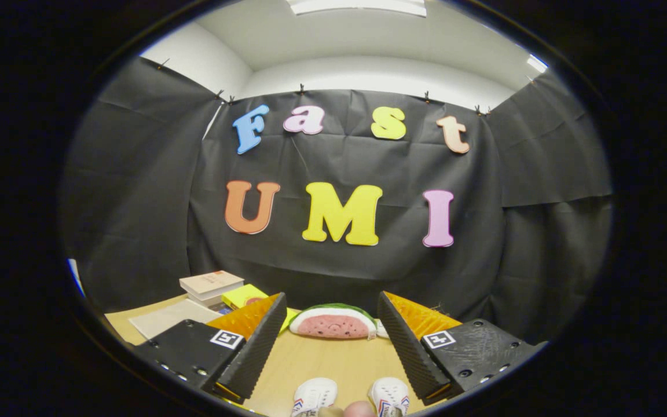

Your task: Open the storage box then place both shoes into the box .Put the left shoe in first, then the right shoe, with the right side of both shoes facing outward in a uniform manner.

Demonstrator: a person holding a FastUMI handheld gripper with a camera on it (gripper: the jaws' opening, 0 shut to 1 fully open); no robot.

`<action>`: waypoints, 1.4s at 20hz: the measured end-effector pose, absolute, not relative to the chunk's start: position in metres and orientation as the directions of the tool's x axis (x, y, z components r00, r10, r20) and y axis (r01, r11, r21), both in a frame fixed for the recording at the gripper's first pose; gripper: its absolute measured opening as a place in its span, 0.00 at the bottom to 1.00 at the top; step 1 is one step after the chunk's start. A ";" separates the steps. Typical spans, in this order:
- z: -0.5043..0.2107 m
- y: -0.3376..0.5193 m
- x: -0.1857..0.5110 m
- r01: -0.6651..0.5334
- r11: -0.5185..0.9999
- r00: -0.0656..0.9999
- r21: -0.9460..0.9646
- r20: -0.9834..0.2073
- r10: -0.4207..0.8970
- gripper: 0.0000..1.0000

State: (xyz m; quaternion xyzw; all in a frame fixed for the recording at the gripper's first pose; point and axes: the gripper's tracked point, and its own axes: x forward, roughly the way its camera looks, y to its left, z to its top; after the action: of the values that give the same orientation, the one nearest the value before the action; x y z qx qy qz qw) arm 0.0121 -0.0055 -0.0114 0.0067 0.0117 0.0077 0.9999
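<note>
While the tool (331,336) gapes apart, two shoes (314,396) sit between its fingers.

Between my spread fingers, my gripper (332,339) holding nothing, I see two white shoes (314,396) with red and blue stripes on their sides. Farther off lies a watermelon slice toy (332,322), pink flesh, white band, green rind. On the pale wood table (333,362), far left, a yellow box (243,295) sits beside cream-covered books (211,285).
</note>
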 end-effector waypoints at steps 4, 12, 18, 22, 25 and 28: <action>-0.023 -0.001 0.015 -0.027 0.999 0.998 0.024 -0.054 0.029 0.96; -0.038 0.023 0.023 -0.096 0.993 0.991 0.069 -0.090 0.102 0.96; -0.079 0.081 0.026 -0.257 0.949 0.930 0.182 -0.221 0.294 0.96; -0.117 0.118 0.021 -0.298 0.900 0.860 0.316 -0.321 0.397 0.96; -0.137 0.137 0.019 -0.296 0.876 0.822 0.380 -0.365 0.436 0.96; -0.161 0.166 0.015 -0.291 0.838 0.763 0.462 -0.417 0.495 0.96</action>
State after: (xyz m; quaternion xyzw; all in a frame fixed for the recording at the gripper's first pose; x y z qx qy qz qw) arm 0.0148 0.1657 -0.1608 0.1886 0.2703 0.2136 0.9196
